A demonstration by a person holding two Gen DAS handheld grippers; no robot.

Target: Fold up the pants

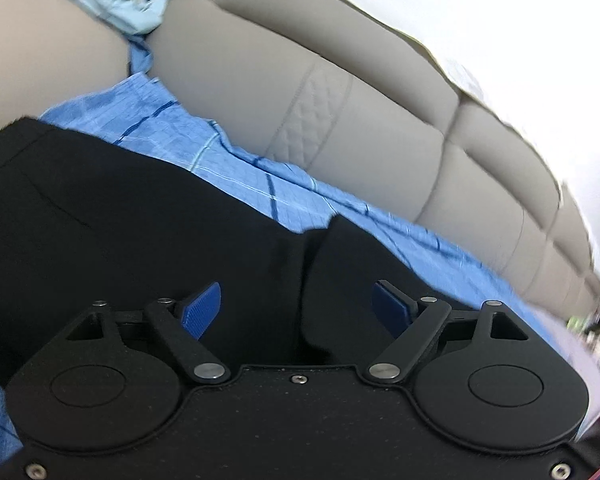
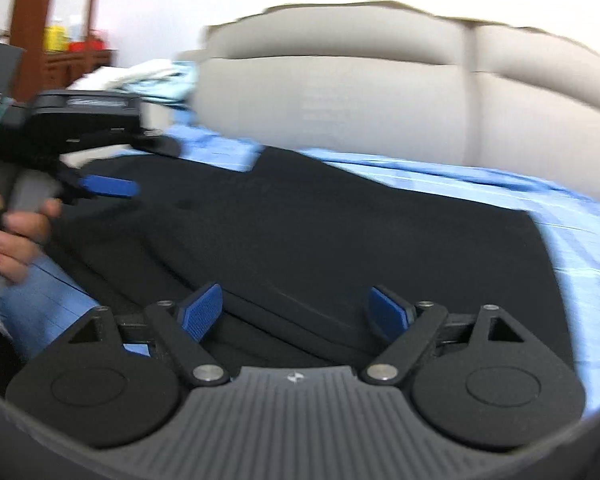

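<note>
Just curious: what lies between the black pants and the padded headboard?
A strip of blue checked bedsheet separates the black pants from the beige headboard, in both wrist views.

Bed (image 2: 572,216), blue sheet, black pants (image 2: 300,220)

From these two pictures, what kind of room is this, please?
Probably a bedroom: black pants lie on a blue checked bedsheet before a padded grey headboard; a brown wooden dresser stands behind.

The left black two-finger gripper with blue pads (image 1: 298,306) stands with its jaws spread wide, nothing pinched. The right matching black gripper (image 2: 298,308) is equally wide apart. A bare hand (image 2: 14,232) clasps the left gripper's grey handle.
</note>
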